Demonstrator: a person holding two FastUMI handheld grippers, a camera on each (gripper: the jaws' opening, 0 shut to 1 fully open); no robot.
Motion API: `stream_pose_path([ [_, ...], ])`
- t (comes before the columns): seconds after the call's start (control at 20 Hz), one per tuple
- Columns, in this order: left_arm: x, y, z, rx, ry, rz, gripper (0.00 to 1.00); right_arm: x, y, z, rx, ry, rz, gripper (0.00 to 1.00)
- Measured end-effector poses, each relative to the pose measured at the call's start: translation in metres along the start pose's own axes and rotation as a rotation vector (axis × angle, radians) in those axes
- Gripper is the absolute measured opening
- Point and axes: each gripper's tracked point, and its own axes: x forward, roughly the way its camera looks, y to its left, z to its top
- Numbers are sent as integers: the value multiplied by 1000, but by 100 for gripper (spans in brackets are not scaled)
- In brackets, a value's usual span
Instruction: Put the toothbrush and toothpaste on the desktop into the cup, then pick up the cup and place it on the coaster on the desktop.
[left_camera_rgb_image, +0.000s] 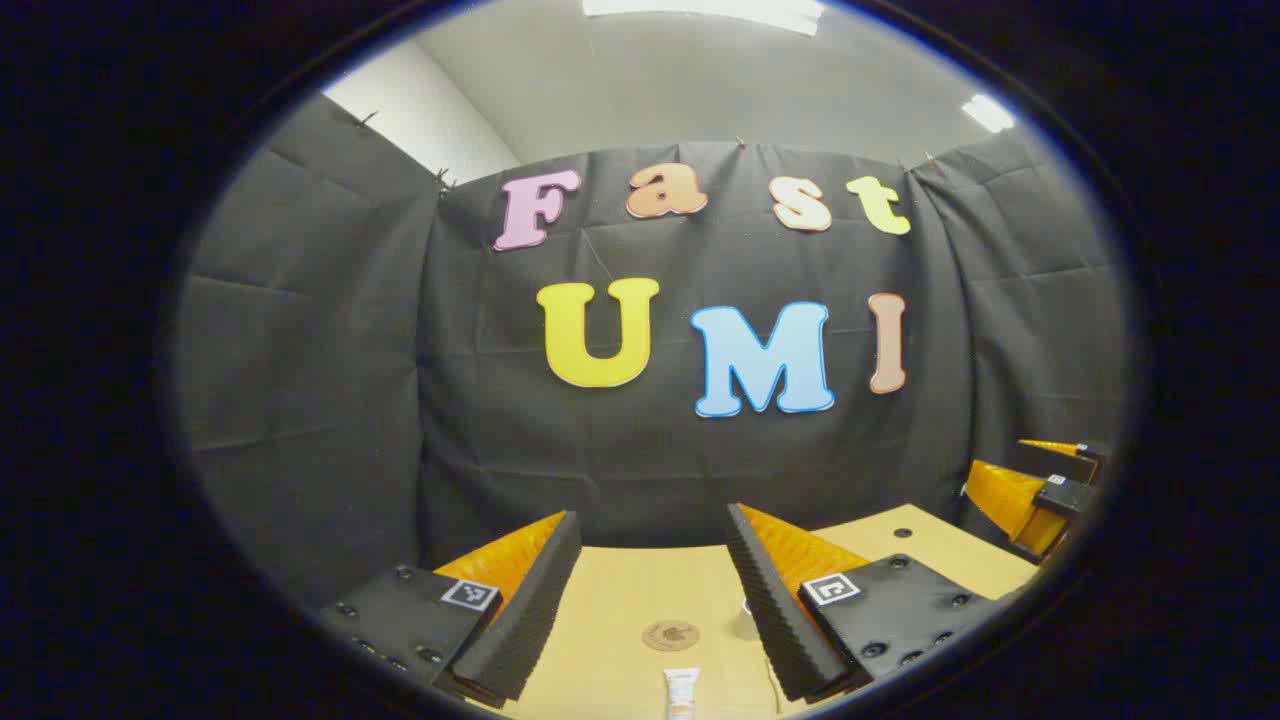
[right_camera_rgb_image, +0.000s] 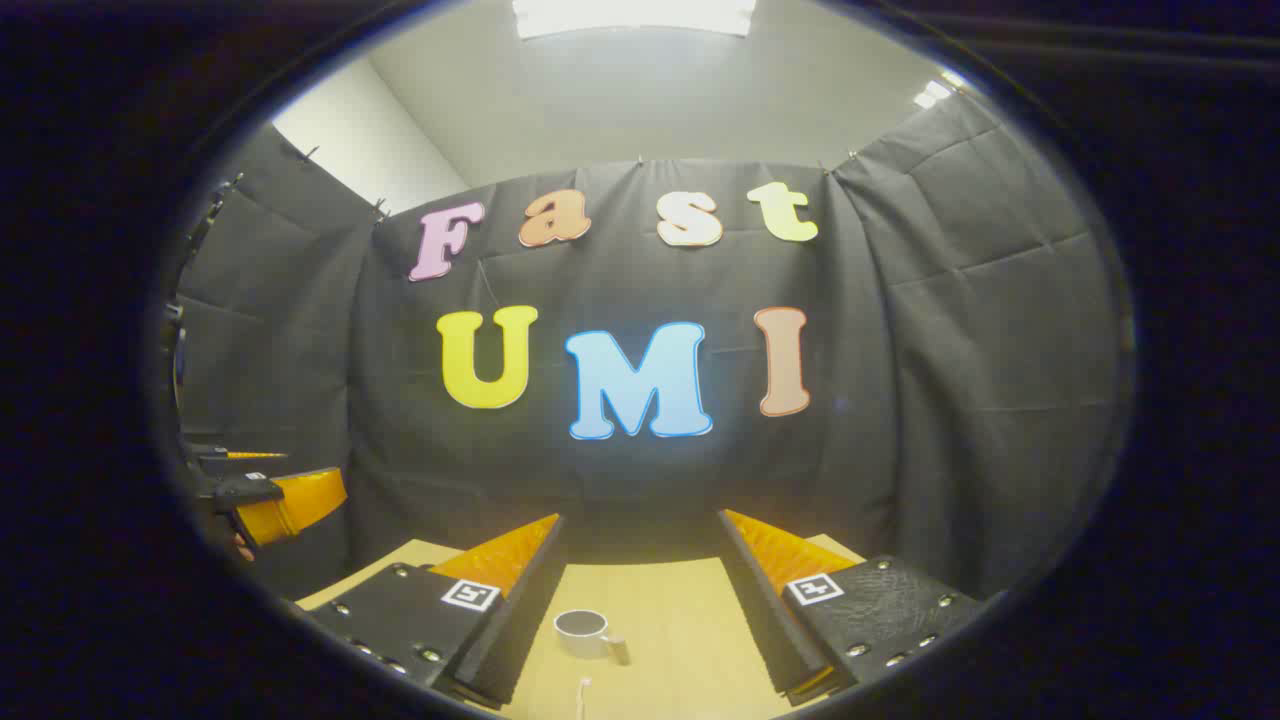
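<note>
Both grippers held wide open above the desk, nothing grasped, no item yet in the cup.

The left gripper is spread wide and empty over the round, flat, wood-look coaster and the tube of toothpaste at the near edge; the tube is judged light and soft, best pinched across its flat body. The right gripper is likewise wide and empty over the small handled cup, likely rigid, smooth and somewhat slippery, so its wall or handle would be taken. A pale tip, probably the toothbrush, lies nearer; thin, stiff, light. The desk is smooth pale wood.
</note>
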Motion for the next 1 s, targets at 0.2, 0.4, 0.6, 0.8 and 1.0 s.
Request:
stream_pose_path([
  [0.2,-2,-11,-5,-29,10,-8,94,4,5,-7,-6,24,31,88],
  [0.4,-3,-22,-8,-13,16,-13,94,-8,17,-7,-23,33,87,88],
  [0.6,-3,-27,-11,-12,16,-27,87,-1,22,-9,-28,55,114,88],
  [0.8,0,-23,-12,-13,13,-14,87,7,23,-8,-31,61,98,88],
  [1.0,7,-20,-15,-12,12,-8,87,12,27,-8,-37,69,100,88],
])
